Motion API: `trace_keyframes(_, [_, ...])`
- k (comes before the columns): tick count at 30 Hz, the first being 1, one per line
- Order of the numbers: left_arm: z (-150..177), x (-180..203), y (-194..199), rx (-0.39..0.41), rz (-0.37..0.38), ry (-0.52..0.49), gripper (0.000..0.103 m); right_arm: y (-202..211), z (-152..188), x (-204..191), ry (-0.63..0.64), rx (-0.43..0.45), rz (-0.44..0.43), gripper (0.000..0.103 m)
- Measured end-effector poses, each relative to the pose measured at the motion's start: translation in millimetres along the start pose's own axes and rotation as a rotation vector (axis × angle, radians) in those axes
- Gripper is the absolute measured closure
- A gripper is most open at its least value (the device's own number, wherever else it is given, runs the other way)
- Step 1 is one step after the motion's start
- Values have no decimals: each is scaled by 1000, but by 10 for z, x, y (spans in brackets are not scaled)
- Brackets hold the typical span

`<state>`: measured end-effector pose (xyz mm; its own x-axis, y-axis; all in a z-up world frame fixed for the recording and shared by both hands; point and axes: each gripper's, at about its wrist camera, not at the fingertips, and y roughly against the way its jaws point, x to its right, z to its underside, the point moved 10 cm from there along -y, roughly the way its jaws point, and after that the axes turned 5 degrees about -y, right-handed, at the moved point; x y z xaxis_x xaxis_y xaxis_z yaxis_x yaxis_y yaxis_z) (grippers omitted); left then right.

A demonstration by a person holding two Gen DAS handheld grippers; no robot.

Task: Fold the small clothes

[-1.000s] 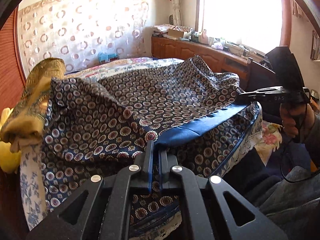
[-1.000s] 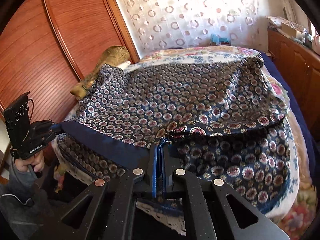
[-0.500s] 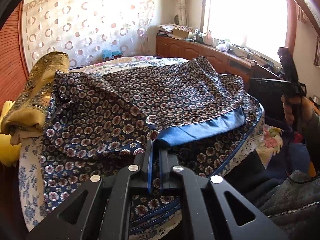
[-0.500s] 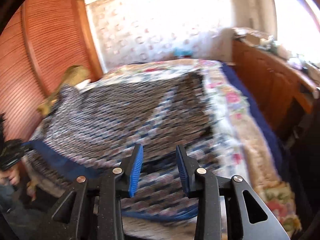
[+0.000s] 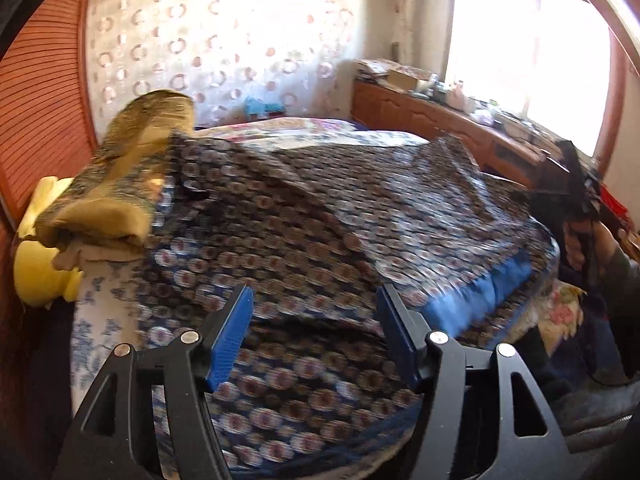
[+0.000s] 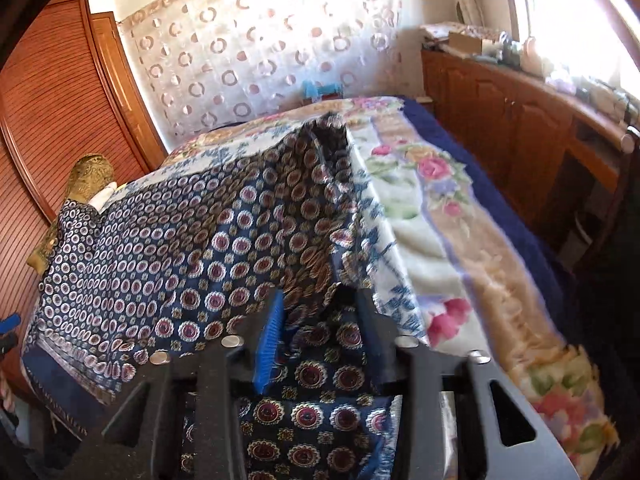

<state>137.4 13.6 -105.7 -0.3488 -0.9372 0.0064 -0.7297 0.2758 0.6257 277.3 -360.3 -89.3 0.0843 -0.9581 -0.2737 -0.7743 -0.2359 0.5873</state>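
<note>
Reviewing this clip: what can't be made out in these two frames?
- Left wrist view: patterned cloth is motion-blurred; its folds are unclear.
- Left wrist view: right gripper is small, dark against the window.
- Right wrist view: cloth's near edge hidden behind the gripper.

We are in a bedroom at home. We see a bed [image 6: 452,240] with a flowery blanket, a wooden wardrobe [image 6: 52,120], and a sunny window [image 5: 532,52].

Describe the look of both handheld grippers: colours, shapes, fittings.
Left gripper: matte black angular frame with triangular cut-outs, round silver bolts, and two flat fingers faced with ribbed blue pads. Right gripper: the same black frame, cut-outs and silver bolts, with a blue ribbed pad on one finger. No cables or markings visible.
</note>
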Motion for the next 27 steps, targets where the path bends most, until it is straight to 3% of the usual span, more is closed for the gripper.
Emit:
trace_keyframes(6, [-93,-524,-72,13,-104,47,38,-147,102,23,17,-30,29,77])
trace_keyframes(12, [-140,-983,-375,-45,-184,70,39,-168,90,1,52,23,53,77])
trace_keyframes(17, [-149,-1075,-633,-96,-158,72,58,-191,152,-41,119,64,95,77])
trace_keyframes(22, [-85,-1050,-763,-148,-161,29,98,-180,191,-32,123,79,89,77])
trace_keyframes(27, [-135,-1006,-434,-71,-147,42,101,-195,181,-7,117,63,65,78])
